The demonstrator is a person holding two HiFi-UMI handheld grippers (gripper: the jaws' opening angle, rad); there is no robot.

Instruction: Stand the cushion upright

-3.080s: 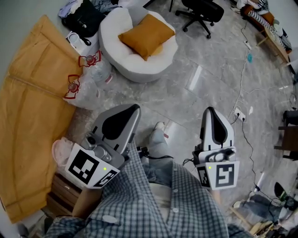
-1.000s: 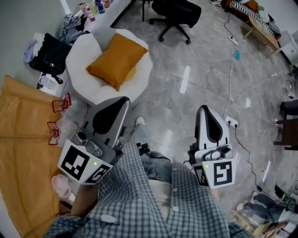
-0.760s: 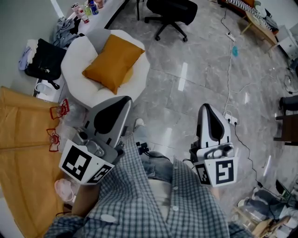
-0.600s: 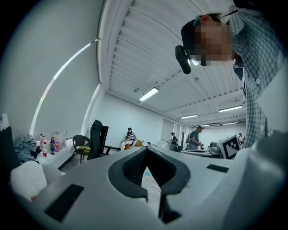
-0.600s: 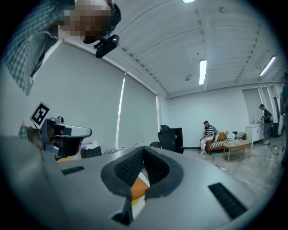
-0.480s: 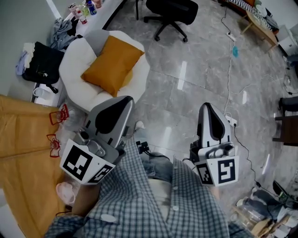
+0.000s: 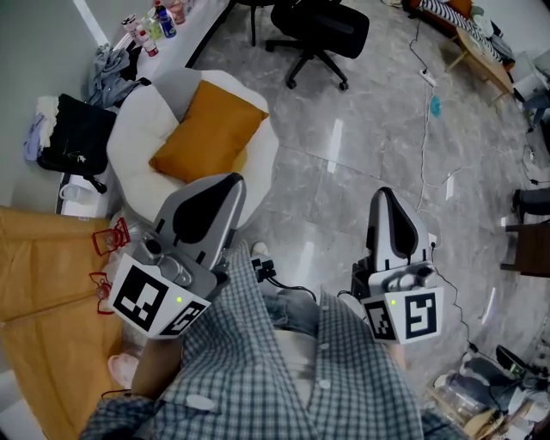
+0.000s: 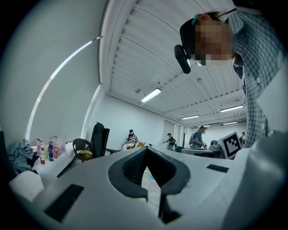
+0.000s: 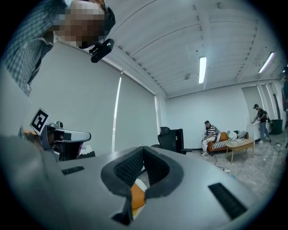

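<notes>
Left gripper point(image 7: 227, 182), right gripper point(image 7: 384, 198): jaws closed, empty | cushion point(image 7: 208, 129) lies on round seat point(image 7: 137, 120) | risk: soft seat may let it topple.

Grey marble floor point(image 7: 344, 185), clutter along its left side.

A black office chair point(image 7: 320, 33) stands at top centre of the head view. A white round seat point(image 7: 137, 129) sits at upper left, with a black bag point(image 7: 76, 137) just beside it to the left and bottles point(image 7: 148, 24) above it. Orange fabric point(image 7: 39, 275) fills the lower left. A thin cable point(image 7: 424, 150) trails down the right half. In the right gripper view, a person point(image 9: 209, 134) sits on a sofa at far right.
</notes>
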